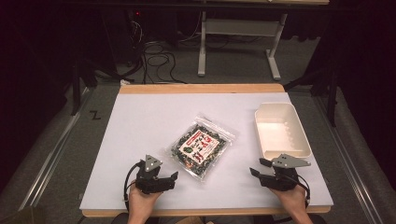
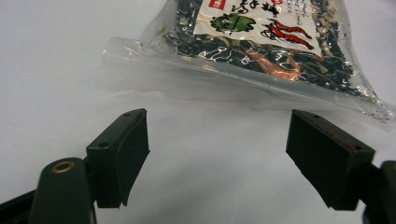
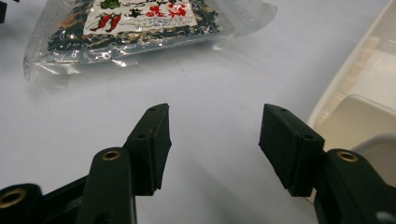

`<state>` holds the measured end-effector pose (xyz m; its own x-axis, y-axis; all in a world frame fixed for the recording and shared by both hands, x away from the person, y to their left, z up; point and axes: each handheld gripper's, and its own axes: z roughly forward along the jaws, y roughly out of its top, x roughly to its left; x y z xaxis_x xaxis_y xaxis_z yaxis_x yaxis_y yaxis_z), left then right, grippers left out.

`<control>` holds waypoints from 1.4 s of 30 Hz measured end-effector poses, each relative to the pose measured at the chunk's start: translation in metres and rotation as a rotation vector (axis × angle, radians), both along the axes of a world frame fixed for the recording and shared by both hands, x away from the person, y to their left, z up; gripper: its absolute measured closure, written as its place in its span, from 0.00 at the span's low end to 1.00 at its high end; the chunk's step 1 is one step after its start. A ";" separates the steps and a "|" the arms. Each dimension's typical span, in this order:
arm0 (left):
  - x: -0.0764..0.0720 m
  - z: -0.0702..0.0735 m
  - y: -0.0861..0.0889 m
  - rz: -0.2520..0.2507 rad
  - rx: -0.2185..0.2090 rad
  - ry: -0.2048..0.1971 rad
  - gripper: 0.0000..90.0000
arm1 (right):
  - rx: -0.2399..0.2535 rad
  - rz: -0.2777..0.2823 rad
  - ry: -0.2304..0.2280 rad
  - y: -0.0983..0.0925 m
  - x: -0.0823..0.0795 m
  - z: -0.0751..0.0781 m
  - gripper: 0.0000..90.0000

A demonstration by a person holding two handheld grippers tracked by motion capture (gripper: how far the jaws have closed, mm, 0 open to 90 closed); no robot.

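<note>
The white tray [image 1: 282,130] stood empty; the sealed packet [image 1: 201,145] held dark bits; both tongs gaped apart.

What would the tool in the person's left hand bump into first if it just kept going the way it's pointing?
Most likely the clear snack bag. The left tool is open and aimed across bare white table, with the bag's near edge lying right ahead. Exact height is hard to judge.

Bare table [image 1: 140,121] around bag [image 1: 201,147], probably
</note>
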<state>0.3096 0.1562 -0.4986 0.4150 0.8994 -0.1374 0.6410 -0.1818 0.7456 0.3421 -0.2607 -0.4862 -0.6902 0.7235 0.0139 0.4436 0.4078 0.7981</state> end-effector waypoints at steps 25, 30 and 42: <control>0.022 0.019 -0.006 0.039 0.011 -0.013 0.19 | -0.016 0.011 -0.018 0.001 0.000 -0.006 0.48; 0.032 0.017 -0.009 0.066 0.010 0.003 0.18 | -0.022 0.003 -0.011 0.003 0.002 -0.007 0.47; 0.042 0.018 -0.028 0.081 0.031 -0.023 0.18 | -0.027 0.014 -0.025 0.005 0.003 -0.007 0.46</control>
